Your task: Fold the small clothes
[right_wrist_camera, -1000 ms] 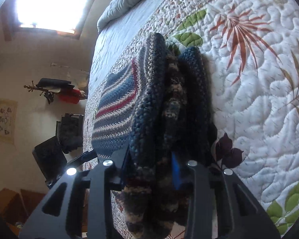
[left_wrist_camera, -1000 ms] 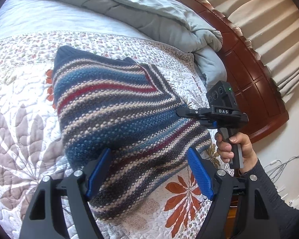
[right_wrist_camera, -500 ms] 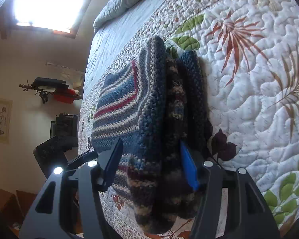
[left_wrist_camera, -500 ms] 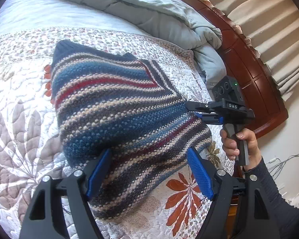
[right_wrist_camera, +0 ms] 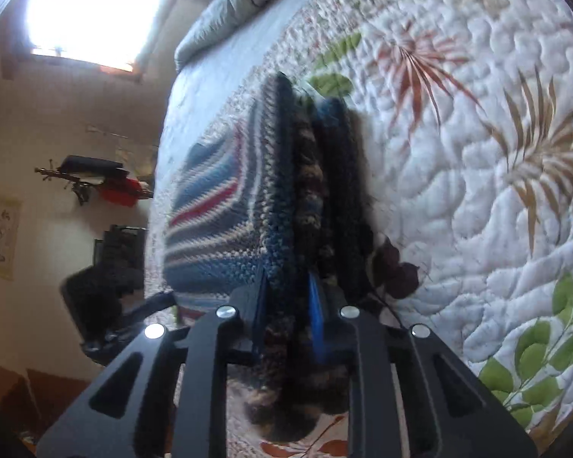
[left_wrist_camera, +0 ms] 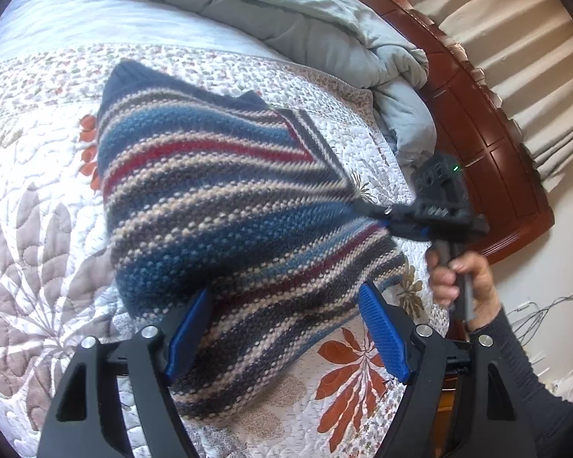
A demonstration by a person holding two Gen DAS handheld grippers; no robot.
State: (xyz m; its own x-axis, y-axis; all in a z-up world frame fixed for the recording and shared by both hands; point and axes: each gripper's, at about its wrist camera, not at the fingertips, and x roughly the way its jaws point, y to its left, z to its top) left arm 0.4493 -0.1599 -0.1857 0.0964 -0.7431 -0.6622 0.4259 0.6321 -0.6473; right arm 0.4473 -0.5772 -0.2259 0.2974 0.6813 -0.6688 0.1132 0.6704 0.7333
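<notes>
A folded knitted sweater with blue, red and beige stripes lies on the flowered quilt. My left gripper hovers open over the sweater's near edge, and its blue pads stand wide on either side of the knit. At the sweater's right corner a person's hand holds my right gripper. In the right wrist view that right gripper is closing, and its pads pinch the upper layers of the sweater's stacked edge. The lowest layers stay outside the jaws.
A crumpled grey duvet is piled at the head of the bed against the dark wooden headboard, with curtains behind. Cables trail on the floor at the right. A bright window lights the far wall.
My right gripper opened wide off the sweater's edge, shifted slightly, then closed again on fewer layers. The left gripper has stayed open in the same place.
</notes>
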